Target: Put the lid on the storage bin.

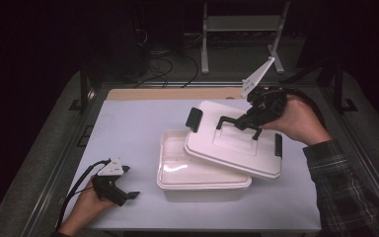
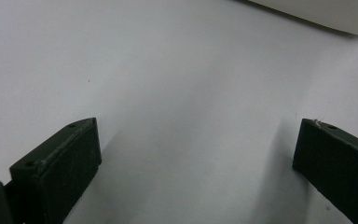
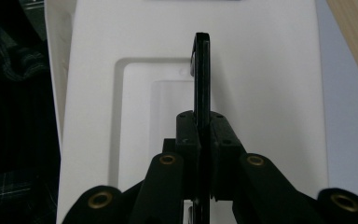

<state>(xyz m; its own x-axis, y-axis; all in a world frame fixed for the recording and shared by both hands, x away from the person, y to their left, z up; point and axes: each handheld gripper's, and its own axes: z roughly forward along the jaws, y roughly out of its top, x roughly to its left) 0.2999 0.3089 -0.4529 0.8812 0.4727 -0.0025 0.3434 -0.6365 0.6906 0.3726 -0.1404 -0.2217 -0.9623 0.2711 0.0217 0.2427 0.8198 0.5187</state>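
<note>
The right gripper [image 1: 249, 120] clamps the lid's black handle [image 3: 202, 79], carrying the lid [image 1: 237, 145] tilted over the white container [image 1: 177, 173]; the left gripper [image 1: 126, 196] rests wide apart.

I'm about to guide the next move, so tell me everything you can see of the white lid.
The lid is white, rectangular, plastic-looking, with a recessed centre panel, a black handle on top and black clips at both ends. The right gripper is shut on the handle, holding the lid tilted above and partly across the open white container.
</note>
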